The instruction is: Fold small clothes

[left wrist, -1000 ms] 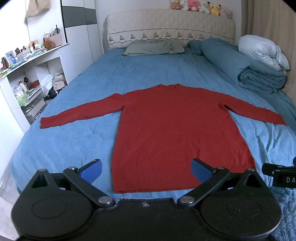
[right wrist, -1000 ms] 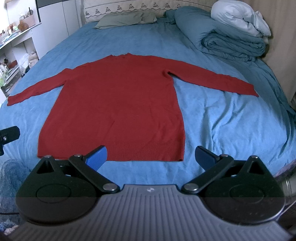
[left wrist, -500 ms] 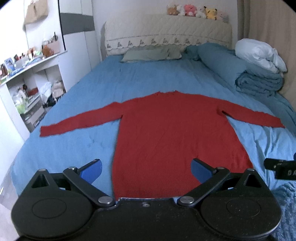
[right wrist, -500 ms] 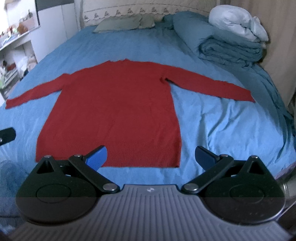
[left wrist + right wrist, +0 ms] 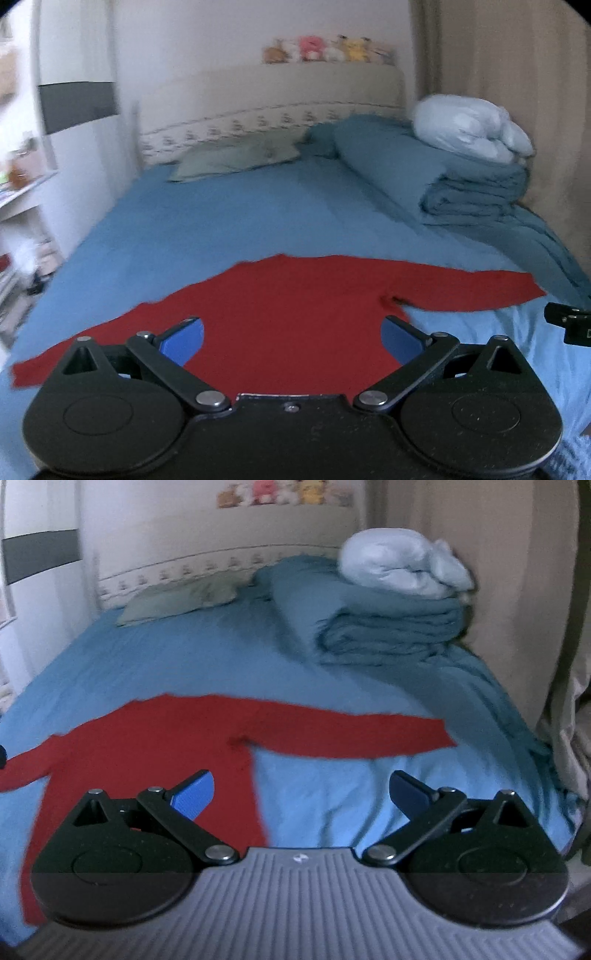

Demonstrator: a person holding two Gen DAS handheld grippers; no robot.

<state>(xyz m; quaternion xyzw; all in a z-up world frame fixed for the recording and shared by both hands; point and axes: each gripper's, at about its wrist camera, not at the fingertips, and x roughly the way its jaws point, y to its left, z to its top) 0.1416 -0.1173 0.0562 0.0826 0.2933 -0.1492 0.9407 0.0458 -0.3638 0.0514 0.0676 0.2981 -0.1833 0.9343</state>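
Both tools are spread wide and grasp nothing: the left tool (image 5: 291, 338) hangs over the body of the red sweater (image 5: 295, 317), the right tool (image 5: 301, 790) over its right side and bare sheet. The sweater lies flat, sleeves outstretched, on the blue bed (image 5: 221, 221). Only the left view shows the right tool's tip (image 5: 569, 323).

Little can be read here. In the left wrist view, a black part (image 5: 570, 323) at the right edge carries a white mark that looks like the start of a letter, maybe "D", cut off by the frame. In the right wrist view, the right gripper's (image 5: 301, 788) grey ribbed body bears a small white logo, a symbol rather than letters. The headboard (image 5: 273, 110) has a row of small printed figures, too blurred to make out.
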